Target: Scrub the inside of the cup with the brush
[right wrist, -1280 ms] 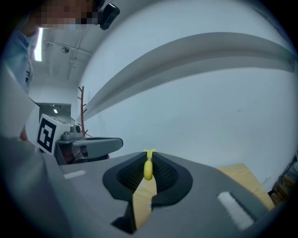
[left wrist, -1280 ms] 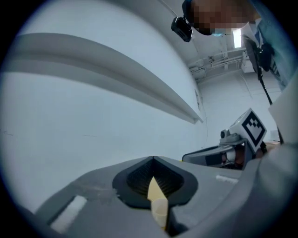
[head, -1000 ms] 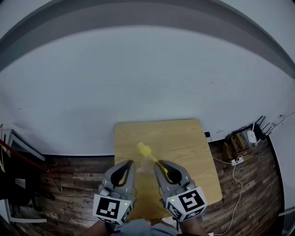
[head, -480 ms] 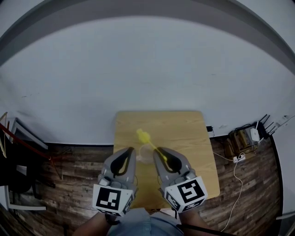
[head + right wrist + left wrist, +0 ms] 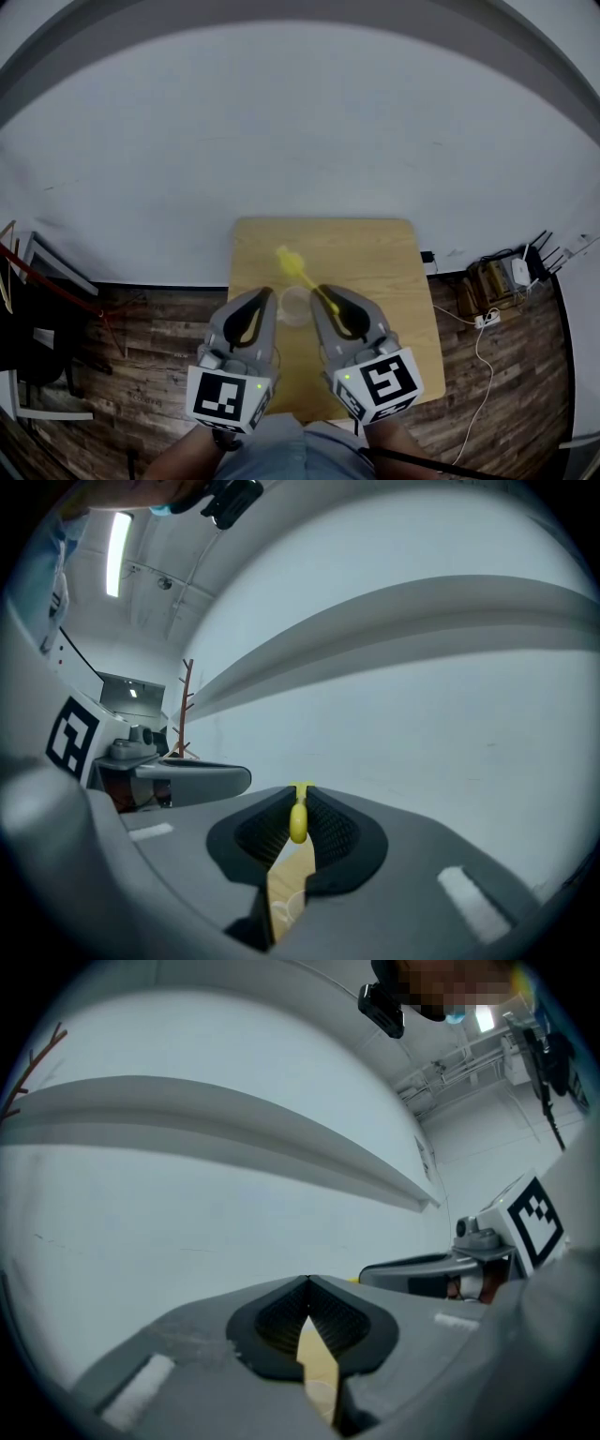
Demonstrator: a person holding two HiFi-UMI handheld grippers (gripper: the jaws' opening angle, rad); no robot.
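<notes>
Shifted brush (image 5: 290,257) farther up desk (image 5: 380,267) since a second ago. Gripping its handle in right tool (image 5: 322,292); left tool (image 5: 265,296) closed, empty. Judged pre-scrub approach; next: tip bristles into cup (image 5: 295,307).

Glossy yellow plastic showing on brush (image 5: 298,822) handle, sitting between right gripper (image 5: 300,794) pads (image 5: 333,834). Pads looking black, ribbed, matt. Gripper shell showing smooth grey plastic. Cup (image 5: 295,306) beside fingertips looking clear, see-through. Table (image 5: 375,272) beneath fingers showing pale matt wood.

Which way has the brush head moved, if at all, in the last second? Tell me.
Yes: the brush head has shifted toward the far edge of the table.
</notes>
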